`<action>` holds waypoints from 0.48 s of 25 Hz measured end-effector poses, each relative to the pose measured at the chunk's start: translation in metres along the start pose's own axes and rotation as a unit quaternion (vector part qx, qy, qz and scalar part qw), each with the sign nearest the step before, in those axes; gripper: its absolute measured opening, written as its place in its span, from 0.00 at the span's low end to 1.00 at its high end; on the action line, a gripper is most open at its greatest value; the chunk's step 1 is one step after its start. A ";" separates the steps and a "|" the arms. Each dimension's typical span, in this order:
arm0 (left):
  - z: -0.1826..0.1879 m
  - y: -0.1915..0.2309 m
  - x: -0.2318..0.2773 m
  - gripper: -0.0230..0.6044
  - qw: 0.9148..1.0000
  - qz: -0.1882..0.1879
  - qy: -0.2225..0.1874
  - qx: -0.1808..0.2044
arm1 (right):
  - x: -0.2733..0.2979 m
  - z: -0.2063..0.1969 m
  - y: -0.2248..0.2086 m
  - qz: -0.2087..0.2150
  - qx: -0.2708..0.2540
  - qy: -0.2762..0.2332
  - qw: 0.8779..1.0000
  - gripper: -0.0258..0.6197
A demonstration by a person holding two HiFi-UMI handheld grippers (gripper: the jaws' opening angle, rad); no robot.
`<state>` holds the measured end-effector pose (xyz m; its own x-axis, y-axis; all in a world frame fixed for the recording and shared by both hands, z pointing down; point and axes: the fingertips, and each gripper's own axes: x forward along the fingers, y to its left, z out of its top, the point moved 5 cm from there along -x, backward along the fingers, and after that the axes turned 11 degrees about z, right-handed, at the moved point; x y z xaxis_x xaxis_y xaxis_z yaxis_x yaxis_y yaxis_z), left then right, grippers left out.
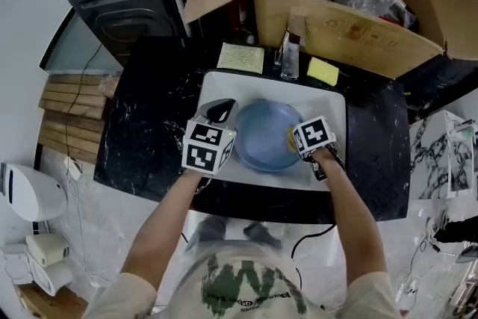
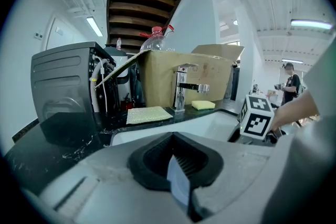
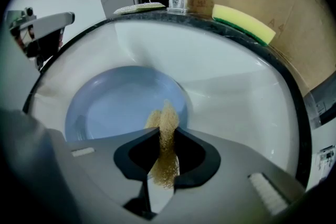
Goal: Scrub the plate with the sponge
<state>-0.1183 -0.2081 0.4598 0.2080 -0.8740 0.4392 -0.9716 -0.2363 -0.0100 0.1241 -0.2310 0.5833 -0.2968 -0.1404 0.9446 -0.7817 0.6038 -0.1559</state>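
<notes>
Gripping a tan sponge (image 3: 167,113) tight, the right tool (image 3: 165,139) hangs at the right rim of the blue plate (image 3: 121,107), which lies flat in the white sink (image 3: 231,86). Over on the other side, the left tool (image 2: 176,173) is pinched shut on the plate's left edge. The plate's open face lies ahead and left of the sponge, so I'd say the scrub should sweep that way.

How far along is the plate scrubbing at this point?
Done: the sponge is clamped in the right tongs, and the left tongs are shut on the rim of the plate in the sink. In hand: the sponge sits at the plate's right edge, so scrubbing looks barely started. Left: most of the plate's surface; no suds show how much has been scrubbed.
</notes>
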 end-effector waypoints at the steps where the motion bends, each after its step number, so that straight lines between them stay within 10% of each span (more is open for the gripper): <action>1: 0.000 0.000 0.000 0.04 1.000 0.000 0.000 0.000 | 0.000 0.000 0.000 0.000 0.002 -0.002 1.000 0.15; 12: -0.001 -0.004 -0.004 0.04 1.000 -0.002 0.001 0.004 | -0.011 0.013 0.016 0.039 0.015 -0.054 0.998 0.15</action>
<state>-0.1156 -0.2033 0.4585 0.2121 -0.8718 0.4416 -0.9697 -0.2439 -0.0156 0.1076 -0.2304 0.5664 -0.4144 -0.1785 0.8924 -0.7690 0.5930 -0.2385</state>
